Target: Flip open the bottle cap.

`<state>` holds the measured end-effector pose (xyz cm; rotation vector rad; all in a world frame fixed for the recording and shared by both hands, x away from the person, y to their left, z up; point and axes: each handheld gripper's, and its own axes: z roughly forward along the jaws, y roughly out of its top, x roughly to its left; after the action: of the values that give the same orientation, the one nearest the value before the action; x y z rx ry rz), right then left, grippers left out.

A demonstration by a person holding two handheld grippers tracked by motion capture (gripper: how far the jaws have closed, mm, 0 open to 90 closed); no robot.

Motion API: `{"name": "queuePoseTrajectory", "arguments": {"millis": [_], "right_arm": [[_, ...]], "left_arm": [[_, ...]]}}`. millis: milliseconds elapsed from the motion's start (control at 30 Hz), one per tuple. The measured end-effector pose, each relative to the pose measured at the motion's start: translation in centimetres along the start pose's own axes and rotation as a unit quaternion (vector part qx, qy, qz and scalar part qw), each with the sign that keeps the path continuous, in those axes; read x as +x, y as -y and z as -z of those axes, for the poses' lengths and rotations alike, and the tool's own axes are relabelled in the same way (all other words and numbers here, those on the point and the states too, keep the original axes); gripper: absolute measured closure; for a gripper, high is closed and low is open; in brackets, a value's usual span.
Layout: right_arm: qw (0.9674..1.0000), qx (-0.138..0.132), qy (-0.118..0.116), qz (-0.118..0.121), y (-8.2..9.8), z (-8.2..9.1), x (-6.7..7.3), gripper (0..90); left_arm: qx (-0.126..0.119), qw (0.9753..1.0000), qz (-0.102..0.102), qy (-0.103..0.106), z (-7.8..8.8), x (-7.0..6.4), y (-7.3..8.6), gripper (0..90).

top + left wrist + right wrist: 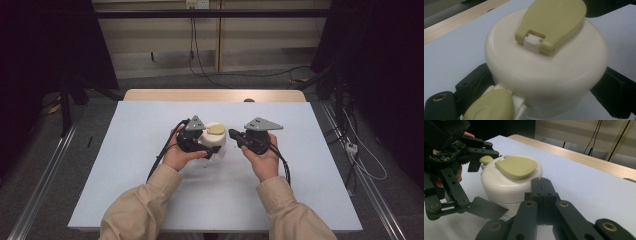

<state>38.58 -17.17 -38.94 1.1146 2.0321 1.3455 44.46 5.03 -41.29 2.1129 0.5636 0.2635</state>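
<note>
high view puts a cream container (215, 139) at the middle of the pale blue table (125, 165), with the left gripper (200, 142) against its nine o'clock side and the right gripper (234, 134) just off its three o'clock side. left gripper view looks down on the container's domed cream lid (544, 72) and the olive flip cap (554, 20) hinged on top, with a black jaw hugging the body at each side; a second olive tab (490, 106) sits at seven o'clock, near the lower edge. the jaws appear pressed to the walls, so this gripper is clamped on the container, most likely to keep it from turning or sliding while the other hand works on the cap.

right gripper view shows its two black jaws brought tight together, nothing between them, their joined tip beside the container's lower wall at about five o'clock of it. closed like that, they probably serve as a single prodding finger to lift or push the flip cap.

the left hand (176, 155) wraps its gripper from below with the forearm coming up from six o'clock; the right hand (262, 157) holds its gripper roughly level, aimed towards nine o'clock at the container.
</note>
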Motion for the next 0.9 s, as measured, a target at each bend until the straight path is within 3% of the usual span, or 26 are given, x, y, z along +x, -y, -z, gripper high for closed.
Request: {"name": "queuePoseTrajectory", "arguments": {"millis": [367,900], "right_arm": [[0.9999,0.007,0.001,0.01,0.0,-0.9,0.3,90.0],[0.9981,0.017,0.015,0.057,-0.4,-1.1,0.8,90.0]], "left_arm": [[0.002,1.0,0.0,-0.002,0.0,-0.1,0.0,10.1],[0.004,1.0,-0.001,-0.002,0.1,0.0,-0.1,10.1]]}}
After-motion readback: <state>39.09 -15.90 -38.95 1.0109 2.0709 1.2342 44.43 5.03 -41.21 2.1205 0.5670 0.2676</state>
